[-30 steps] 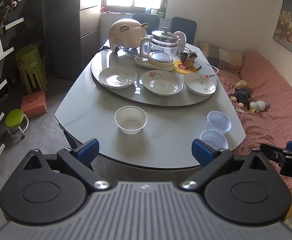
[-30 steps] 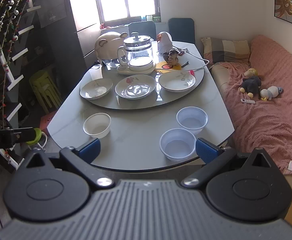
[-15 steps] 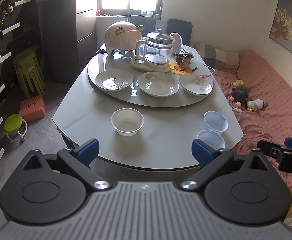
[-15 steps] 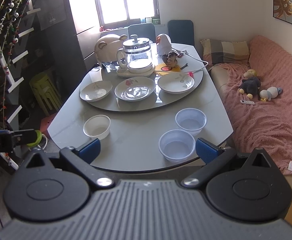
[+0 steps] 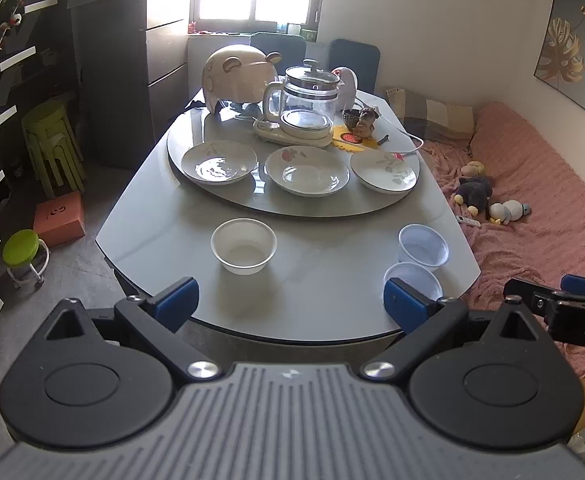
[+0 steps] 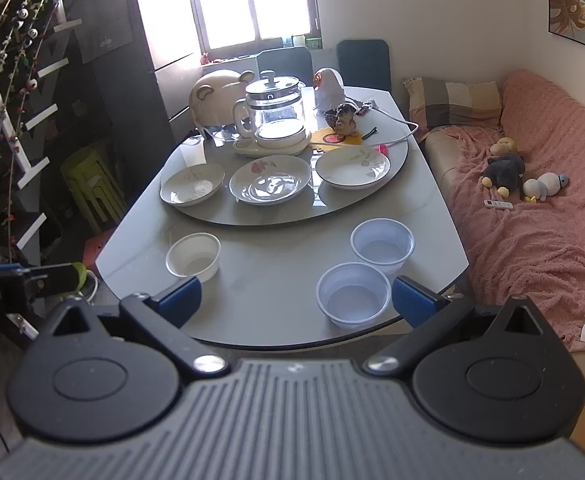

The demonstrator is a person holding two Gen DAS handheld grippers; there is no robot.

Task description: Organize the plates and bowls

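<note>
Left wrist view: left gripper (image 5: 290, 304) is spread wide and empty, held short of the table's (image 5: 332, 312) near edge. Right gripper (image 6: 296, 300) is likewise spread and empty. Beyond them, a white bowl (image 5: 243, 245) sits near the near-left edge; two translucent bowls (image 6: 352, 300) (image 6: 382, 245) sit just beside each other at the near-right edge. Three plates (image 5: 219, 161) (image 5: 307, 171) (image 5: 383, 170) lie apart along the turntable's (image 5: 292, 210) front. Judgement: nothing is stacked yet; all sorting remains.

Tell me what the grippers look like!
The left gripper and the right gripper match: black arms ending in blue ribbed pads, silver screws, round black discs and a grey ridged body. White letters mark each gripper's black side.
</note>
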